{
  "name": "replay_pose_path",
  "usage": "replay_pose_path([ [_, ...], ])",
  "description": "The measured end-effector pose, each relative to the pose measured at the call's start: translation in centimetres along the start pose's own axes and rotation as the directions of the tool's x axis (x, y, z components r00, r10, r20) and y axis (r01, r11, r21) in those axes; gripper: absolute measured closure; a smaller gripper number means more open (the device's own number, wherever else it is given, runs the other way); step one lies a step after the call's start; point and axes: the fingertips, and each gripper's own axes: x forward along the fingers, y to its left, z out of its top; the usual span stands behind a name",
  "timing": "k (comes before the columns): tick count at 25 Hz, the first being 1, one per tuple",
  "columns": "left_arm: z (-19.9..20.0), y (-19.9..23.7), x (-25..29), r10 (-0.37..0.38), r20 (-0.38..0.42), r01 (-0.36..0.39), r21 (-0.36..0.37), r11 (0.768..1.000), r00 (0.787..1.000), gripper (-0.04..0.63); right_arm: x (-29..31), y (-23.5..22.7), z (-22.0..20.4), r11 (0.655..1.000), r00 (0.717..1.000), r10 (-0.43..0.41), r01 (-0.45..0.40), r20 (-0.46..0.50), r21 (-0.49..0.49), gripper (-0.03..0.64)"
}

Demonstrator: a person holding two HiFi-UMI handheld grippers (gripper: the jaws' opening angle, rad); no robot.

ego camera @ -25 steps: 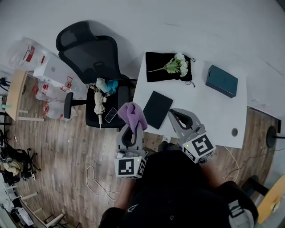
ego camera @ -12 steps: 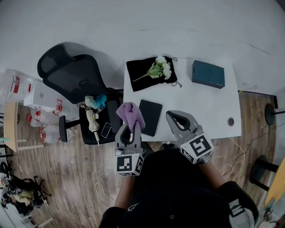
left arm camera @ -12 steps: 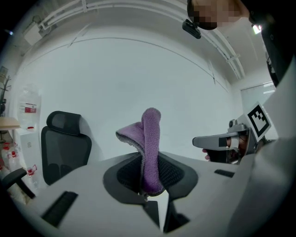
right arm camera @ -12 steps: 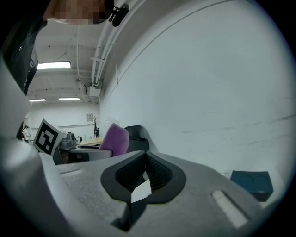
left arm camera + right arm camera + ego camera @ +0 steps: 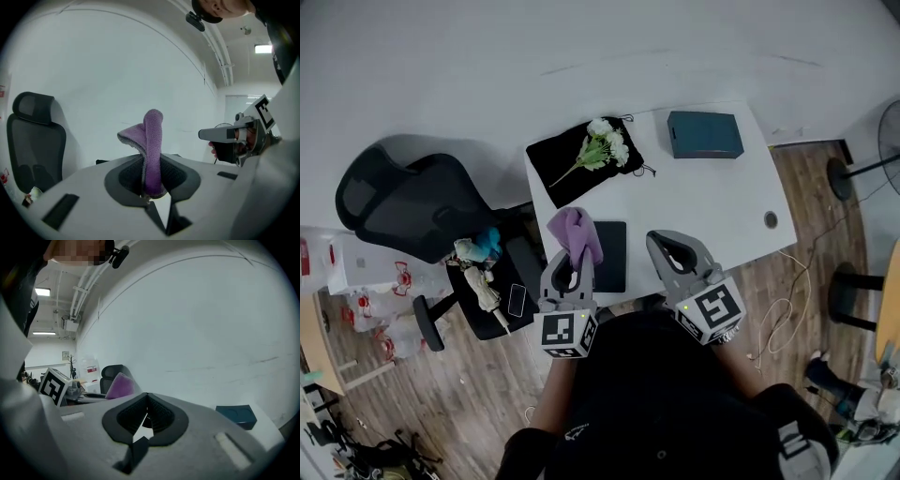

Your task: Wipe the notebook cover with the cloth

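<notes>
A dark notebook (image 5: 611,253) lies flat near the front left of the white table (image 5: 703,202). My left gripper (image 5: 571,265) is shut on a purple cloth (image 5: 575,231), which stands up out of its jaws just left of the notebook; the cloth (image 5: 151,145) fills the middle of the left gripper view. My right gripper (image 5: 667,251) hangs just right of the notebook, over the table's front edge, its jaws closed with nothing between them (image 5: 145,414). The right gripper view also catches the purple cloth (image 5: 120,386) at its left.
A black cloth (image 5: 581,161) with white flowers (image 5: 602,142) lies at the table's back left. A teal box (image 5: 704,134) sits at the back right. A black office chair (image 5: 412,211) with small items on its seat stands left of the table. Cables trail on the wooden floor.
The head view has swung, so the table and chair now sit further left and lower. Both grippers keep their places beside the notebook, and the cloth stays held.
</notes>
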Motion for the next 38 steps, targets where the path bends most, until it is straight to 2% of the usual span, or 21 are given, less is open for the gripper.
replay_pose_path([
  [7, -3.7, 1.2, 3.0, -0.124, -0.119, 0.123, -0.017, 0.992, 0.985, 0.523, 0.6, -0.2, -0.8, 0.991, 0.991, -0.128, 0.128, -0.026, 0.03, 0.615],
  [15, -9.0, 0.9, 7.3, -0.224, -0.262, 0.222, -0.039, 0.974, 0.939, 0.523, -0.4, -2.0, -2.4, 0.963, 0.964, -0.255, 0.26, -0.074, 0.068, 0.614],
  [21, -12.6, 0.7, 9.8, -0.243, -0.352, 0.246, -0.038, 0.969, 0.904, 0.523, -1.0, -2.9, -3.3, 0.948, 0.948, -0.301, 0.309, -0.105, 0.079, 0.615],
  [28, -17.2, 1.2, 12.3, -0.246, -0.442, 0.238, -0.075, 0.968, 0.862, 0.523, -1.4, -3.4, -4.7, 0.932, 0.932, -0.332, 0.348, -0.148, 0.101, 0.615],
  [34, -19.7, 0.6, 14.0, -0.245, -0.487, 0.225, -0.099, 0.969, 0.838, 0.523, -1.6, -3.5, -4.9, 0.929, 0.927, -0.336, 0.355, -0.167, 0.106, 0.615],
  [38, -21.6, 0.3, 14.7, -0.232, -0.514, 0.216, -0.091, 0.972, 0.826, 0.523, -1.5, -3.4, -5.1, 0.932, 0.929, -0.324, 0.346, -0.176, 0.106, 0.615],
])
